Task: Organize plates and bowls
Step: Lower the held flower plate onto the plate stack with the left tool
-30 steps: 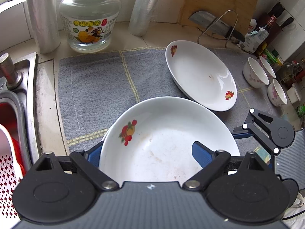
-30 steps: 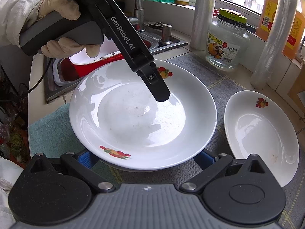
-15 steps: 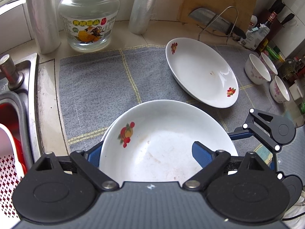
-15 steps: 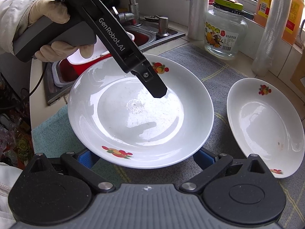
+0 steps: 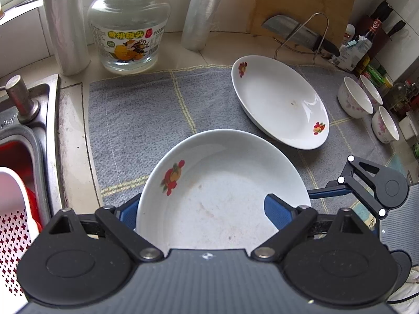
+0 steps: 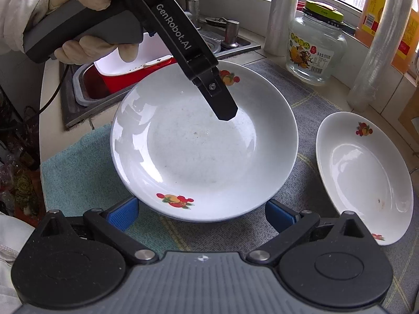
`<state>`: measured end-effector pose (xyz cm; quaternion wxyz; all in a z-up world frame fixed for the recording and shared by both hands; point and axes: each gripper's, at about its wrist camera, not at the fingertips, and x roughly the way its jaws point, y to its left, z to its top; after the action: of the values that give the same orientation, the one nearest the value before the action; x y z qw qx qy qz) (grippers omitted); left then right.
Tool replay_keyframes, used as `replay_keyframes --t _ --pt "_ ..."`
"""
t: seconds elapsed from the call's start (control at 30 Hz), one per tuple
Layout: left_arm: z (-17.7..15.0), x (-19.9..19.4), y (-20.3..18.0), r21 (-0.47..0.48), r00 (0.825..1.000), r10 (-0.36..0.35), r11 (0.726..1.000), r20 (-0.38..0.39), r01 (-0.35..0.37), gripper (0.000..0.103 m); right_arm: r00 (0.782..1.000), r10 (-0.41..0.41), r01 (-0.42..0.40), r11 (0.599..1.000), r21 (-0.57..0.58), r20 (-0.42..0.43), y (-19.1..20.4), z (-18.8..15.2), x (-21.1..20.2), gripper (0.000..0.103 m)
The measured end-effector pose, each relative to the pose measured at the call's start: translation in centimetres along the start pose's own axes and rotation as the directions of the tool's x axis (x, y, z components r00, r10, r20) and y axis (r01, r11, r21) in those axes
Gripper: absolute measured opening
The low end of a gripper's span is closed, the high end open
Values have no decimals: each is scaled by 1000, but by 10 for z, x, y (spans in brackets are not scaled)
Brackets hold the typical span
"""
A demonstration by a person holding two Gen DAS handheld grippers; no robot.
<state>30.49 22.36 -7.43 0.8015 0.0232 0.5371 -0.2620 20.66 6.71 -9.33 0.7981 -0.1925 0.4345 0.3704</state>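
A white fruit-print plate [image 5: 217, 196] [image 6: 204, 146] lies on the grey mat [image 5: 136, 120]. My left gripper [image 5: 203, 214] straddles the plate's near rim. Its right pad [image 5: 277, 213] is inside the dish and its left pad [image 5: 128, 214] is outside the edge. The jaws are opening and neither pad presses the plate. In the right wrist view one left finger [image 6: 222, 104] hangs over the plate. My right gripper [image 6: 201, 217] is open at the opposite rim, touching nothing. A second matching plate [image 5: 280, 102] [image 6: 364, 175] lies beside the first. Three small floral bowls [image 5: 354, 99] stand at the far right.
A sink [image 5: 15, 141] with a red and white basket [image 5: 13, 209] is at the left. A glass jar [image 5: 128, 31], two plastic rolls [image 5: 65, 23], a cutting board [image 5: 301, 2] and a cleaver on a wire rack [image 5: 298, 34] line the back. A gloved hand [image 6: 78, 21] holds the left gripper.
The right wrist view has drawn back slightly from the near plate. The left gripper and both plates have hardly moved.
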Motion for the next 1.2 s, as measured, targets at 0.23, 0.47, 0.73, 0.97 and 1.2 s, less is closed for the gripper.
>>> replay_keyframes --t 0.23,0.47,0.73,0.97,1.2 --pt "0 0 -2 13 1000 29 999 -4 -29 94 1000 11 -11 999 34 22 -4 1 -4 103" --pt "-1 0 -5 38 999 50 998 -15 -49 94 999 10 -12 998 56 38 -8 3 -5 103" --pt "-4 3 -17 125 991 131 984 -11 -129 94 998 -16 14 999 34 56 -3 5 -9 103" --pt "-5 -4 -35 221 988 148 963 52 -156 95 998 -28 27 999 29 62 -4 4 -12 103" --pt "-12 -12 -40 200 981 157 964 115 -177 96 994 -79 77 997 22 79 -2 1 -20 103"
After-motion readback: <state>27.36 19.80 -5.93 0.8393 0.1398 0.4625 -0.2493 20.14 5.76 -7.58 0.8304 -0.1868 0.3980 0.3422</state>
